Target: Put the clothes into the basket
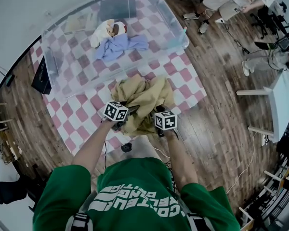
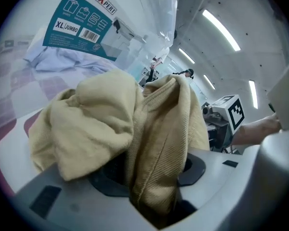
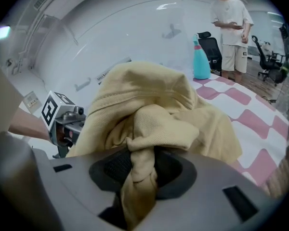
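Garment, tan, bunched near checkered mat front edge, close before basket wall; left hand-held gripper, right hand-held gripper each pinching it; bare mat leftward.

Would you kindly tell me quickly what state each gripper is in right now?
Left gripper: closed, holding a fold of the tan garment.
Right gripper: closed, holding another fold of the same tan garment.

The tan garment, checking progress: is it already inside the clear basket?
No, the tan garment is bunched over the checkered mat, outside the clear basket's near wall.
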Available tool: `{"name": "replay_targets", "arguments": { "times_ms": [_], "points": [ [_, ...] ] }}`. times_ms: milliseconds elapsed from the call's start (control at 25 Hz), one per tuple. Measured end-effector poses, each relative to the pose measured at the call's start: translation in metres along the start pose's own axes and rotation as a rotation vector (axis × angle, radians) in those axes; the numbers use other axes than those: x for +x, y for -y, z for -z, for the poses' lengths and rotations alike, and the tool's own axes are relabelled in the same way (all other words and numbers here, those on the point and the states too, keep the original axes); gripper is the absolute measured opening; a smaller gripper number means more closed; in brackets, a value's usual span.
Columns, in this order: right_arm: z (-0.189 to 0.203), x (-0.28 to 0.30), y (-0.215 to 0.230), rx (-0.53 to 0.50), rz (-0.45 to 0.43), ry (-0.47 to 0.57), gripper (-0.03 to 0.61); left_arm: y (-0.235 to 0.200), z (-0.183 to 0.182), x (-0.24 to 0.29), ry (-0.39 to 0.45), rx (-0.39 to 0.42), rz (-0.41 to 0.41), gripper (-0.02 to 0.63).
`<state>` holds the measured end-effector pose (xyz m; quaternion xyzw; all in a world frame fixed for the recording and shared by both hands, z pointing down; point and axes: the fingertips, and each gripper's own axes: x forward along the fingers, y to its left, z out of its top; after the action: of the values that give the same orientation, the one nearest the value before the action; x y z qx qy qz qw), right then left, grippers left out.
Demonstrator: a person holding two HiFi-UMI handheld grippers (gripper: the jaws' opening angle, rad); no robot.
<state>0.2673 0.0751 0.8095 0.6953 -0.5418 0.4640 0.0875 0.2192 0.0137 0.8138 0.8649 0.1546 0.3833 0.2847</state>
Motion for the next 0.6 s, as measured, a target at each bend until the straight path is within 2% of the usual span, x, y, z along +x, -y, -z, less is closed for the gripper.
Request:
{"name": "replay_targets", "arguments": {
  "times_ms": [80, 200, 360, 600],
  "points": [
    [-0.003, 0.001, -0.01, -0.005, -0.024, 0.01, 0.129, 0.011, -0.001, 0.002, 0.026, 0.01, 0.01, 0.166],
    [-0.011, -0.005, -0.019, -0.022, -0.047, 0.023, 0.117, 0.02, -0.004, 0.0, 0.042, 0.019, 0.012, 0.14],
    [-0.016, -0.017, -0.029, -0.032, -0.066, 0.053, 0.114, 0.033, -0.006, -0.008, 0.063, 0.032, 0.013, 0.126],
    [-0.031, -0.05, -0.047, -0.048, -0.075, 0.151, 0.109, 0.061, -0.018, -0.028, 0.137, 0.074, 0.011, 0.119]
  ]
}}
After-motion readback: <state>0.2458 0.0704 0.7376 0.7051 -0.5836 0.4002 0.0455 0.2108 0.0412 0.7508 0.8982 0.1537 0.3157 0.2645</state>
